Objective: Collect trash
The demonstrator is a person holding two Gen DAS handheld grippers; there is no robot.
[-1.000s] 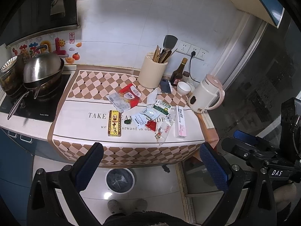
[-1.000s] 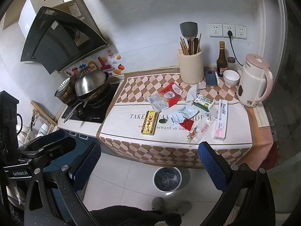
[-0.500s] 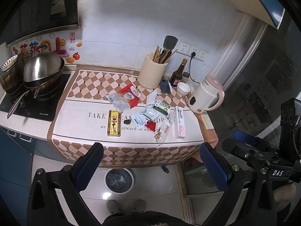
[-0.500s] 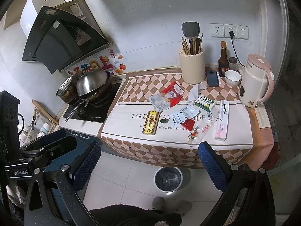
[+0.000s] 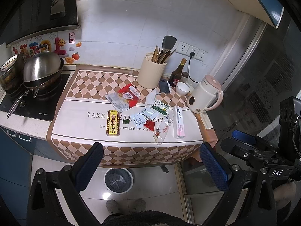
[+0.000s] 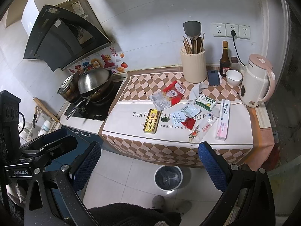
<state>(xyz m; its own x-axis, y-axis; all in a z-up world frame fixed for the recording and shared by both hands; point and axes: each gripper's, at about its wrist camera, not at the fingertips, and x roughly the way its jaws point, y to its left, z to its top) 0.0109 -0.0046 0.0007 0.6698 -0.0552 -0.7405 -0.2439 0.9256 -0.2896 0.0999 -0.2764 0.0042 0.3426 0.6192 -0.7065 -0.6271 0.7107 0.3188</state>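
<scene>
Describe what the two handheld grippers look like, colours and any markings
Both are black metal frames with silver bolts. The left gripper and right gripper each carry two fingers faced with textured blue pads. One body is marked DAS, the other GenRobot.AI. Dark fuzzy clothing shows below.

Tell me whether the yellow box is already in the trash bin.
No. The yellow box lies flat on the counter cloth, while the trash bin stands on the floor below it.

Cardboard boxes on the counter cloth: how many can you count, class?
3: a yellow box at the left, a green-and-white box in the middle, a pink-and-white box at the right. Wrappers may hide others.
</scene>
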